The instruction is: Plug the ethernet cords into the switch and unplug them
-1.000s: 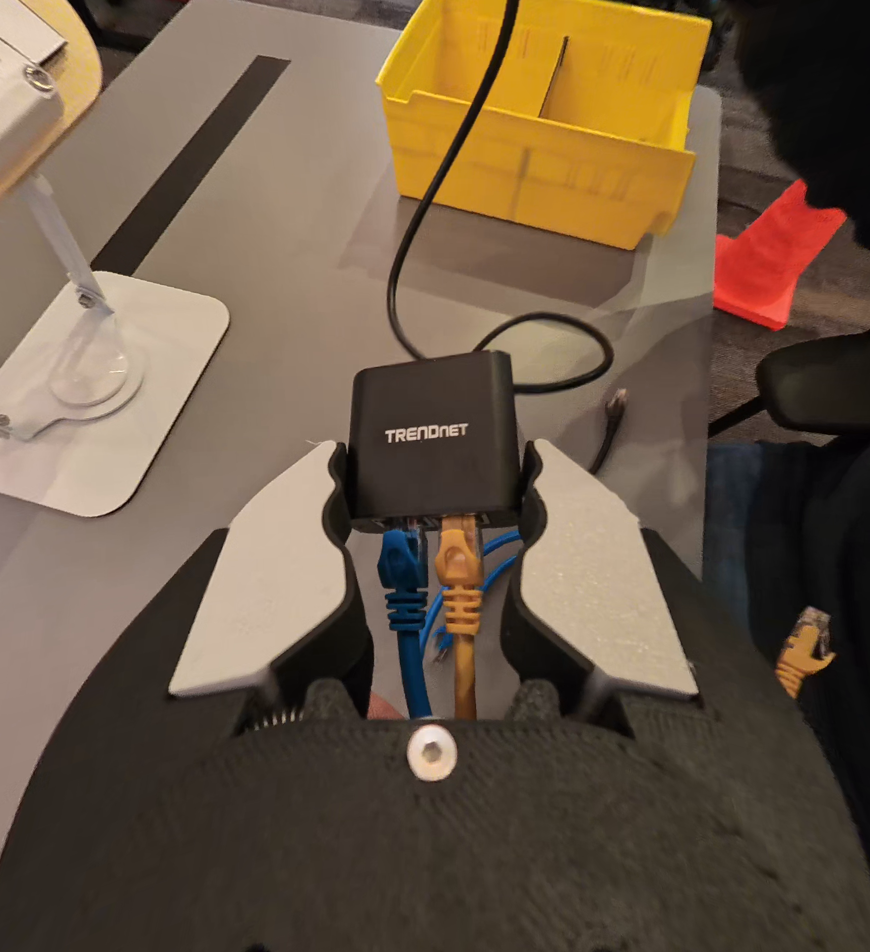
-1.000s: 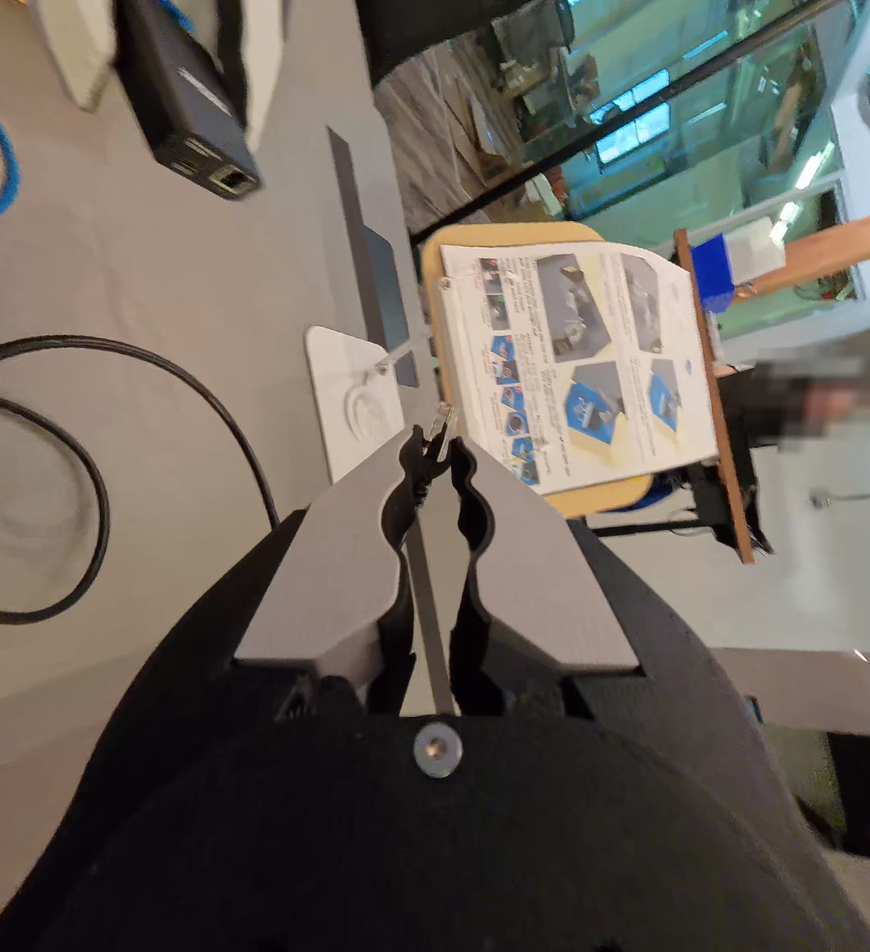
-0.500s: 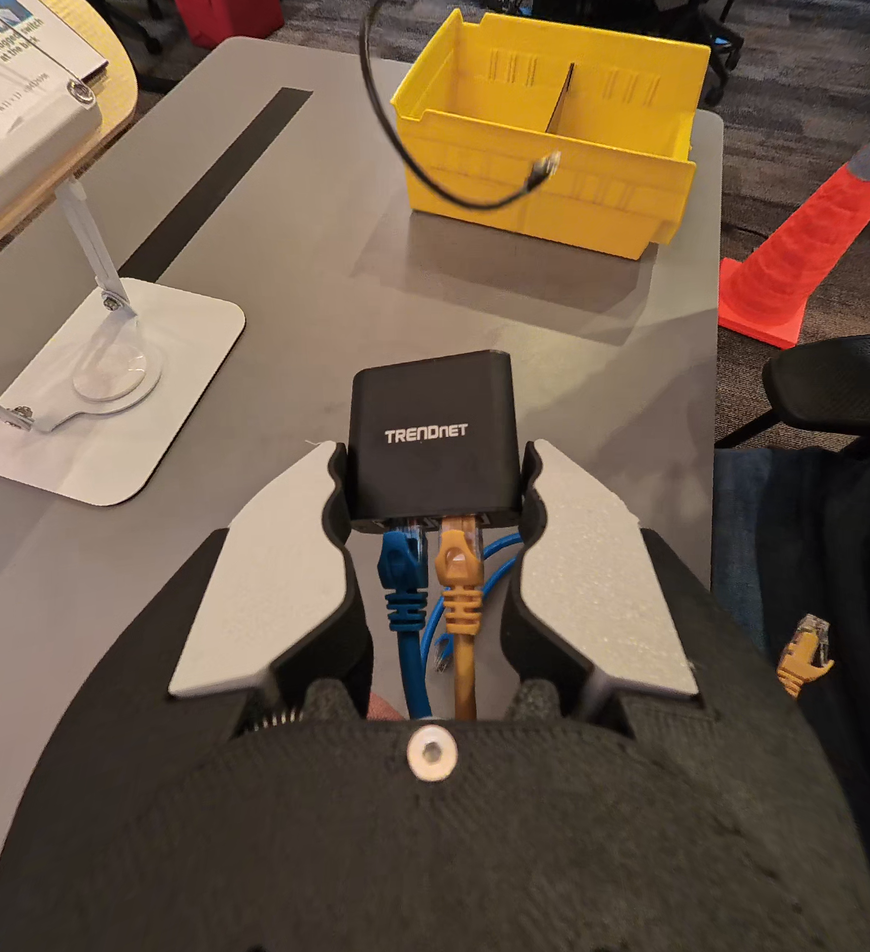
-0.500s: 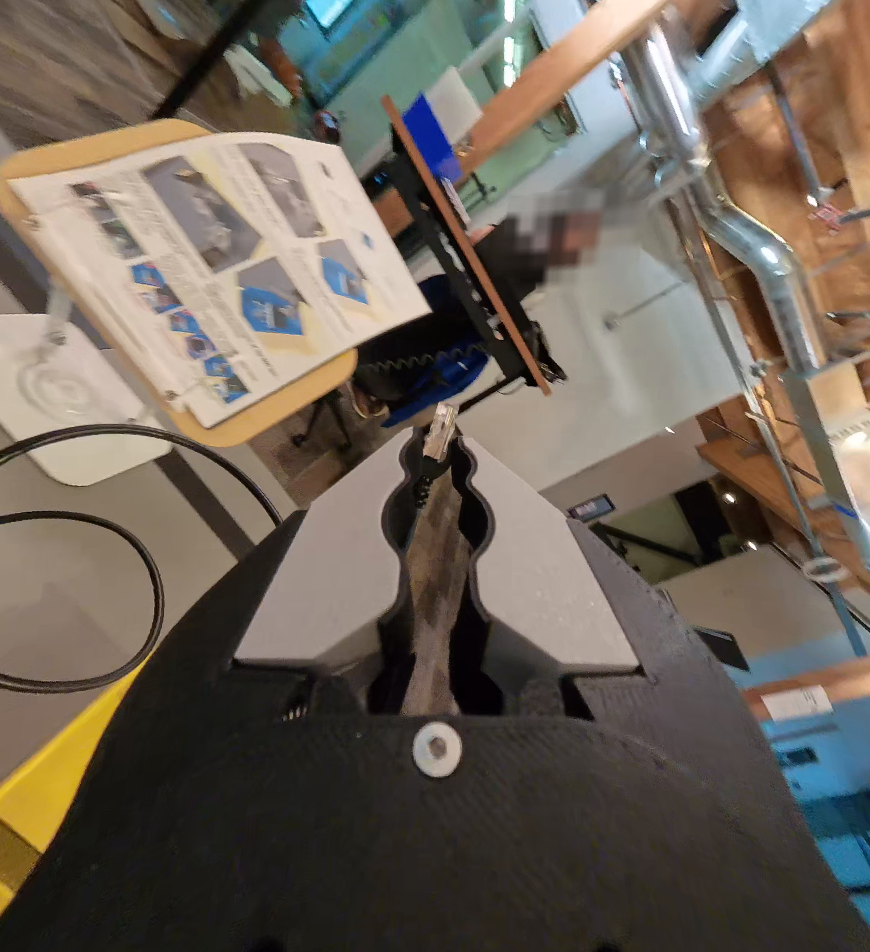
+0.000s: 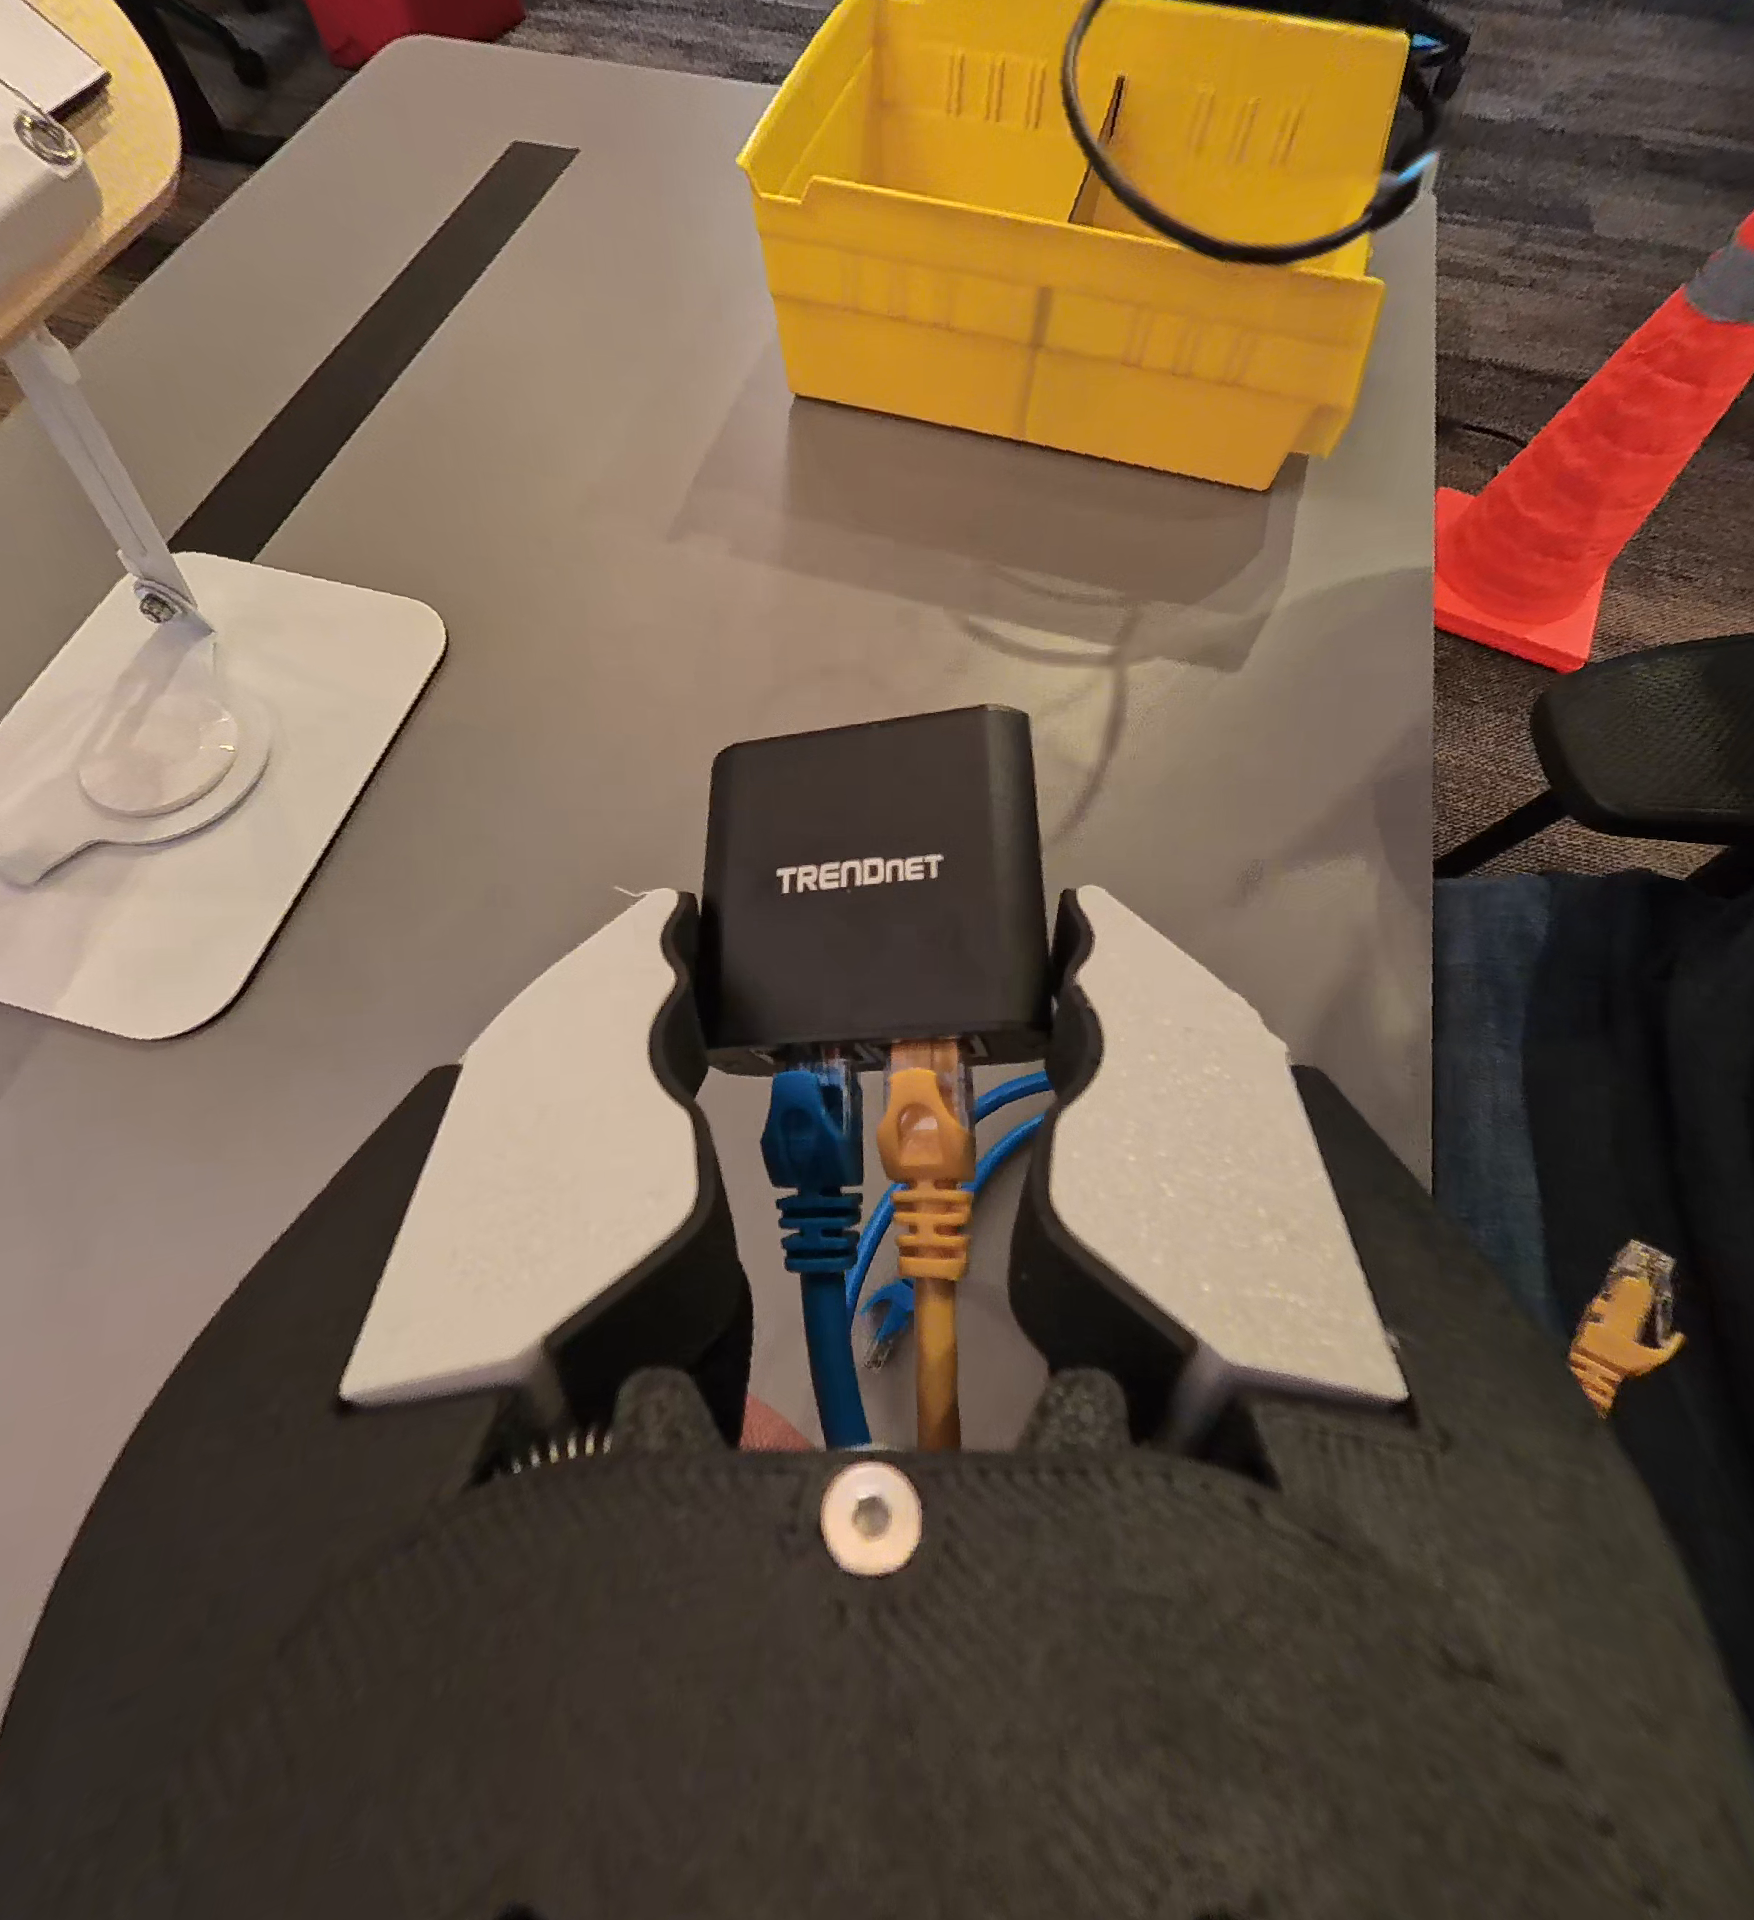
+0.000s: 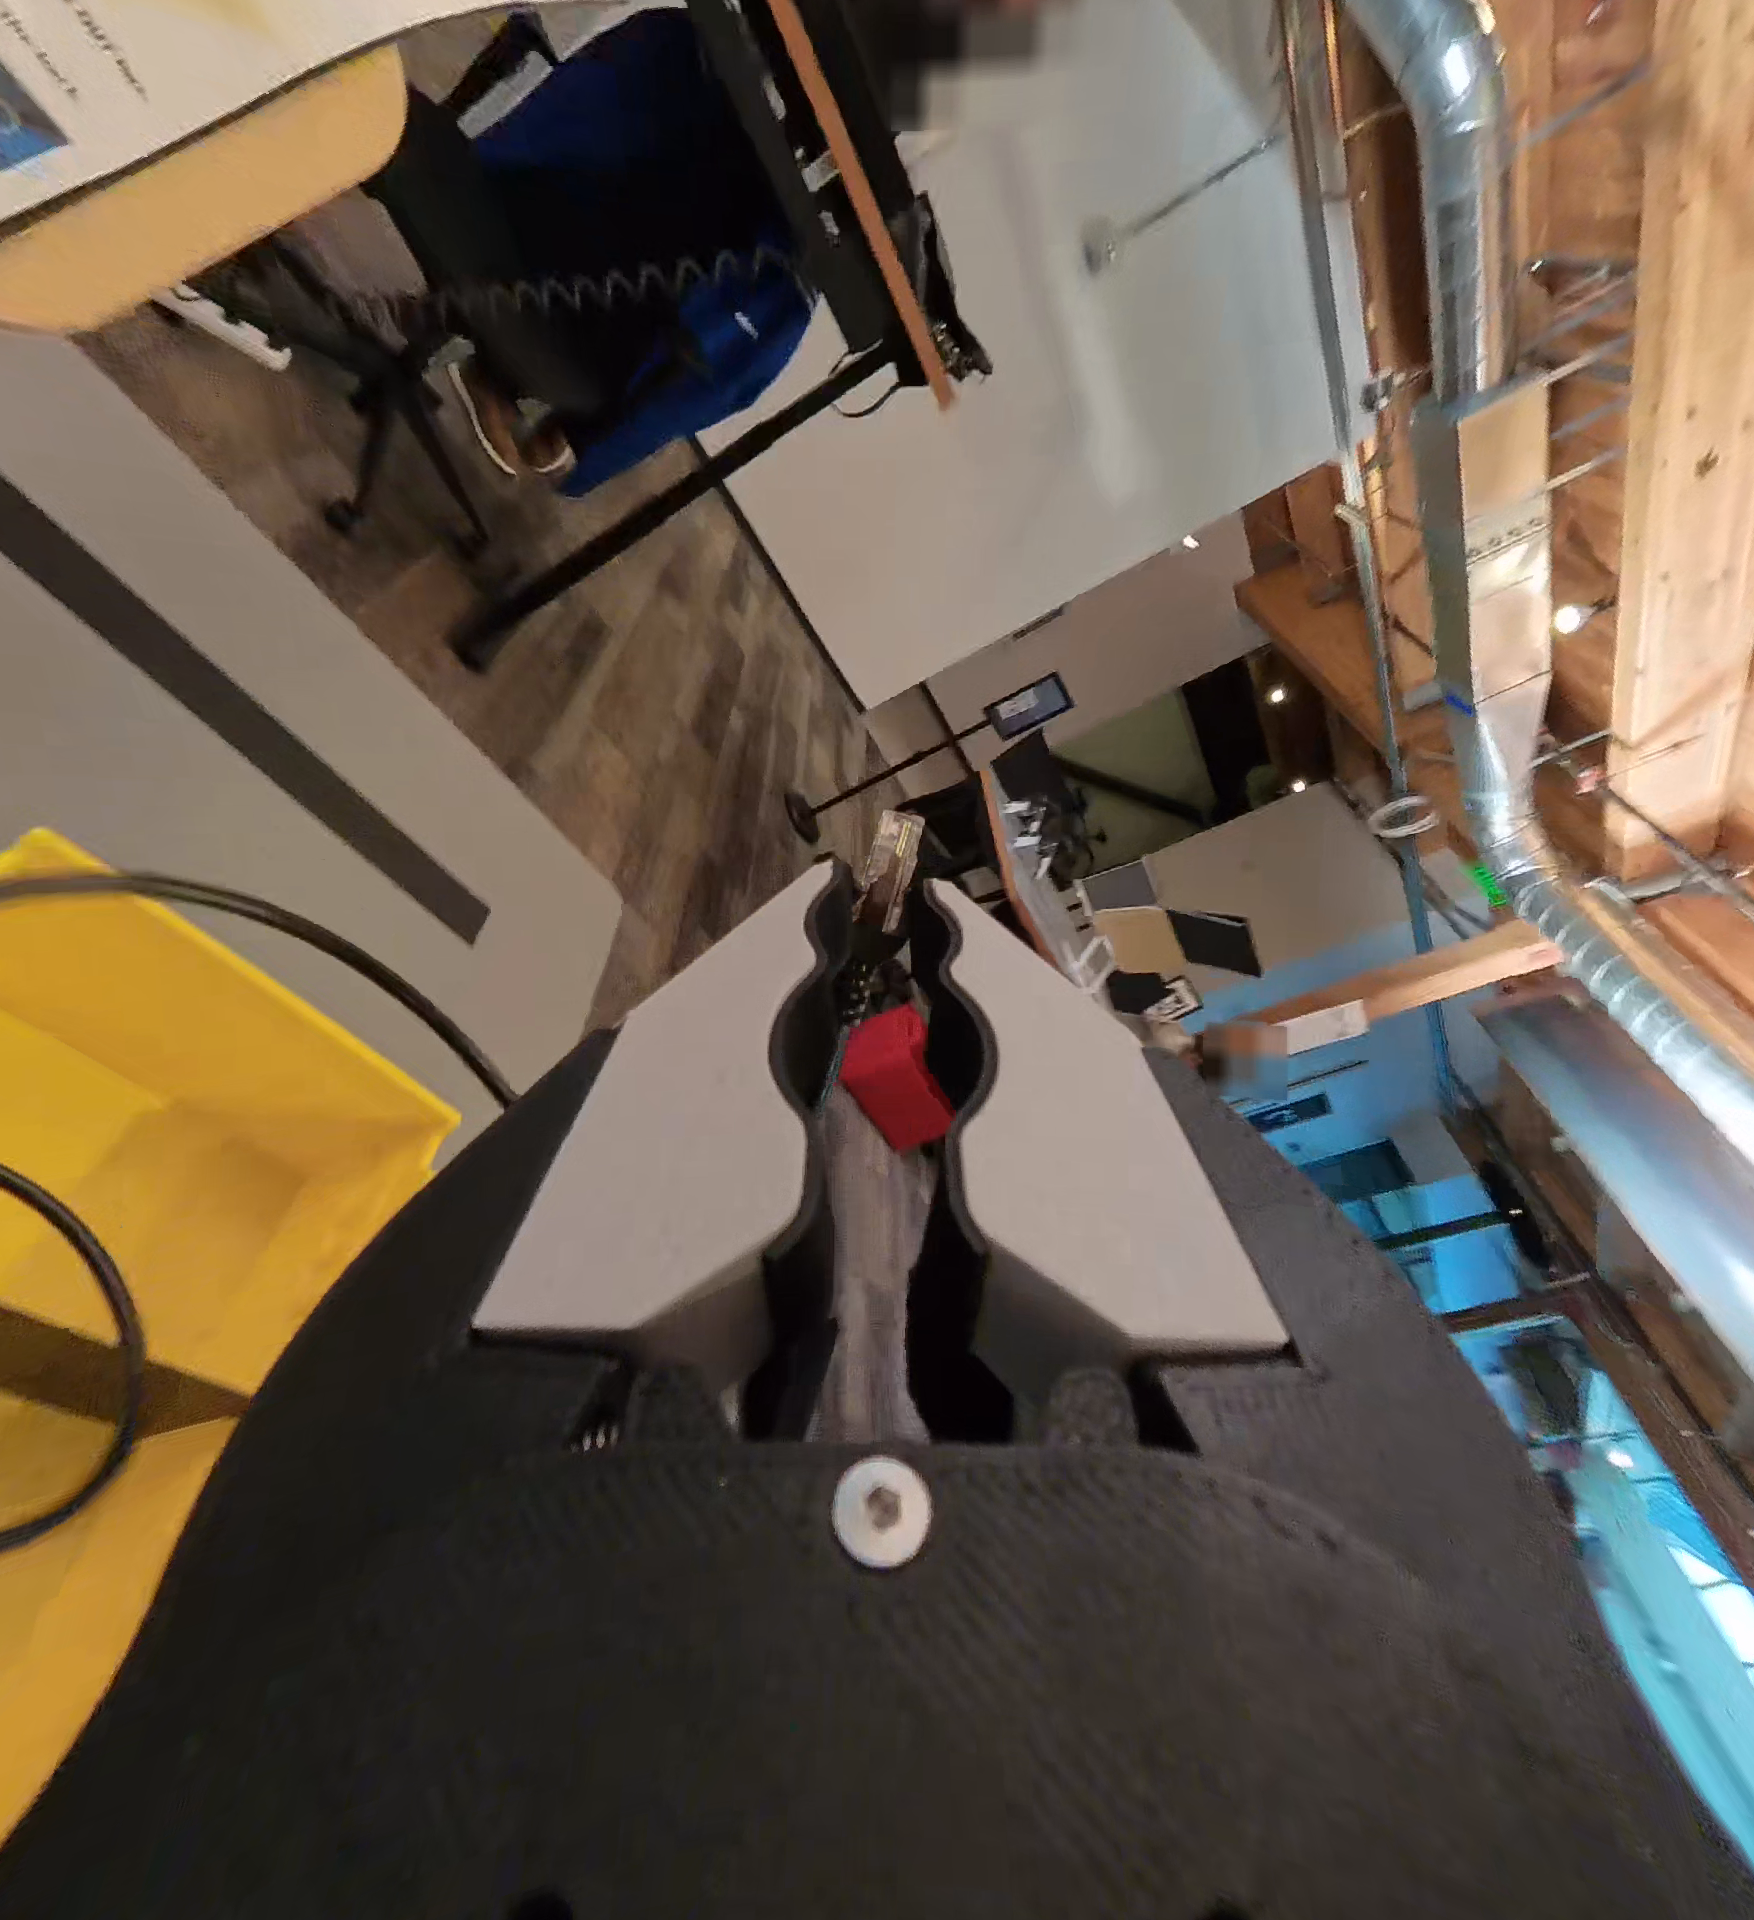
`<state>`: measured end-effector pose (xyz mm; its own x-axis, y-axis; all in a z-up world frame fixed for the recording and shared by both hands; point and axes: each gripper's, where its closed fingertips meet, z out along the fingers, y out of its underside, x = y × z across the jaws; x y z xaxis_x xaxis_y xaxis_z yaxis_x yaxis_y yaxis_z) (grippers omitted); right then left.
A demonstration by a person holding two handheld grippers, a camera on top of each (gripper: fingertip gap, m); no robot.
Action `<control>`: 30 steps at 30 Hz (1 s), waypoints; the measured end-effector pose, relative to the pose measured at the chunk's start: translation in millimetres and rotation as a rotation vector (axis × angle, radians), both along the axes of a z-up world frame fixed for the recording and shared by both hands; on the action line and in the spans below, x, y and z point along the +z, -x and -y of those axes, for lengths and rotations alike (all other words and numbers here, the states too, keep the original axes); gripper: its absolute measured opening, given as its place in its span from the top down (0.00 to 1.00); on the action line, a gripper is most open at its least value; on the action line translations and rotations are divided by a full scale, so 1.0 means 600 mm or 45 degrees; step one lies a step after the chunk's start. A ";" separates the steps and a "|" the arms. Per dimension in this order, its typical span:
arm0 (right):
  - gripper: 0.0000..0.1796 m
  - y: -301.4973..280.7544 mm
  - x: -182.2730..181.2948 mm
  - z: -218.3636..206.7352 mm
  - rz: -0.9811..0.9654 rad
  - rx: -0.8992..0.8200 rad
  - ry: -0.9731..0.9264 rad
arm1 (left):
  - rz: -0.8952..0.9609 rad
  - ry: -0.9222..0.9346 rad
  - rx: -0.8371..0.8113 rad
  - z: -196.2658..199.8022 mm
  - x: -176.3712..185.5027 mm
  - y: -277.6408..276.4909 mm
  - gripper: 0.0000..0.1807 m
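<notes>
Black plastic box-shaped switch (image 5: 873, 883) sits on the grey tabletop (image 5: 561, 582), clamped by its two sides in the left gripper (image 5: 873, 997), ports facing back toward the camera. Probably held that way to brace it vs. the pull of unplugging. Two cords are seated in the ports: blue ethernet cord w/ ribbed boot (image 5: 808, 1164) on the left, orange-yellow ethernet cord (image 5: 923, 1174) just beside it on the right; both run back between the fingers. A thinner light-blue cord (image 5: 998, 1101) loops underneath, its plug loose.

Right gripper (image 6: 888, 914) is raised well off the table & tilted toward the ceiling, clenched on the clear-tipped plug (image 6: 892, 857) of a thin black cord (image 6: 260, 925). That cord's slack hangs in a loop over the yellow plastic divided bin (image 5: 1060, 301) at the table's far end. Judging by this, the black cord is out of the switch and on its way to the bin; blue & orange remain.

Around: white flat-based stand (image 5: 166, 790) w/ a paper sheet at left, orange traffic cone (image 5: 1621, 436) on the floor at right, a second orange plug (image 5: 1626, 1320) lying loose on dark fabric at right. Nothing blocks the bin; only snag risk is the dangling loop catching the bin's divider.
</notes>
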<state>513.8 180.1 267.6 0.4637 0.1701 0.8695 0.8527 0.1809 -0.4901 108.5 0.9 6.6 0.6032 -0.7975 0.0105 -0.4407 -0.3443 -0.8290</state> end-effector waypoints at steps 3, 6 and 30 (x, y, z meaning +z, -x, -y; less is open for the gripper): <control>0.95 -0.035 -0.056 -0.002 0.008 -0.069 0.047 | -0.006 0.001 0.000 0.001 0.000 -0.001 0.64; 0.95 -0.057 -0.106 -0.006 -0.045 -0.077 0.120 | -0.015 0.004 -0.005 0.001 -0.002 -0.003 0.64; 0.94 -0.055 -0.516 0.053 0.010 -0.170 0.553 | -0.025 0.020 -0.015 0.008 -0.018 -0.011 0.64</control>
